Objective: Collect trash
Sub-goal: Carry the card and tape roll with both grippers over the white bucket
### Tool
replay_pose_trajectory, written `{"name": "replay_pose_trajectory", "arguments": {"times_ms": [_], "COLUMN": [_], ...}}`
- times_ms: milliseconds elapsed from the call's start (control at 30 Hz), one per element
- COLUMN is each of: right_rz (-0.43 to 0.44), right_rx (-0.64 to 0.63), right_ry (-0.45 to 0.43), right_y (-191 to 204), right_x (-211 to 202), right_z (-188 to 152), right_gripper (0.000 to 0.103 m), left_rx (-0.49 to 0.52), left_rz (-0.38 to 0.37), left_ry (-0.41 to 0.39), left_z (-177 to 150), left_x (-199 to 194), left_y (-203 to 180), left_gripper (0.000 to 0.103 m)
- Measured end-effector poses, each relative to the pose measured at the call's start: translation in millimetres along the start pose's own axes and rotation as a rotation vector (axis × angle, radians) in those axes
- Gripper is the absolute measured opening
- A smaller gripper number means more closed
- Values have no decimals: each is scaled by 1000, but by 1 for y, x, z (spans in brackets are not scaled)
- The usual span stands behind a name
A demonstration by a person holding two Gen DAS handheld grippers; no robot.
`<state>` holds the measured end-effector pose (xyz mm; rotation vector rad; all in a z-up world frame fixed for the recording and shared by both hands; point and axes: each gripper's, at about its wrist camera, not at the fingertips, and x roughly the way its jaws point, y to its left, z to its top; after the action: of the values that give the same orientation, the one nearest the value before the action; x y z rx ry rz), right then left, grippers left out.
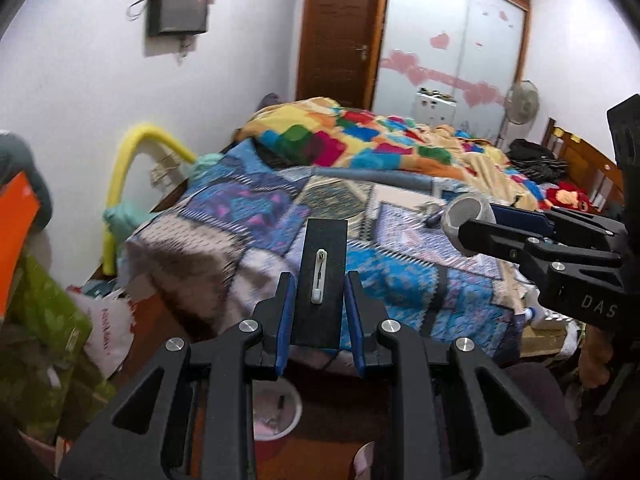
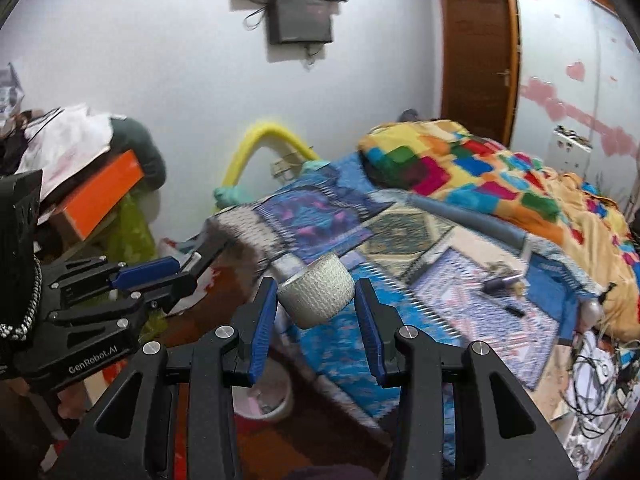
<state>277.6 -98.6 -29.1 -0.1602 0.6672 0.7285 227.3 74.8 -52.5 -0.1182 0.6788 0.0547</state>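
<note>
Two hand-held tools carry trash above the near end of a quilt-covered bed (image 1: 248, 216). The left tool (image 1: 319, 312) is clamped narrowly on a flat black card (image 1: 324, 280) bearing a small white clip; the right tool (image 2: 316, 312) grips a pale woven roll (image 2: 316, 292) by its sides. Both items appear collected and in transit. A white bin (image 2: 264, 400) stands on the floor below, just beside the bed, apparently the drop point; the next move calls for lowering each piece over it and releasing. Readable lettering: "GenRobot.AI" on the left tool's body, "DAS" on the right's.
</note>
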Motion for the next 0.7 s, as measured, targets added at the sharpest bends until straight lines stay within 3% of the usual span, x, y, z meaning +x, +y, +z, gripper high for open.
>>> {"name": "replay_pose_trajectory", "arguments": {"times_ms": [200,367,700], "right_rz": [54,94,144], "right_rx": [-45,-36,-5], "right_ry": [68,135,357], "right_y": [37,56,78], "right_x": [32,59,137], "right_z": [-6,-20,-60], "right_gripper": [36,37,37], "left_rx": [-75,-166,-310], "left_rz": [35,48,71], "left_ry": [55,147,315], "left_z": [-33,-75,-139], "left_x": [6,28,73], "left_y": [44,76,118], "left_gripper": [24,24,24]}}
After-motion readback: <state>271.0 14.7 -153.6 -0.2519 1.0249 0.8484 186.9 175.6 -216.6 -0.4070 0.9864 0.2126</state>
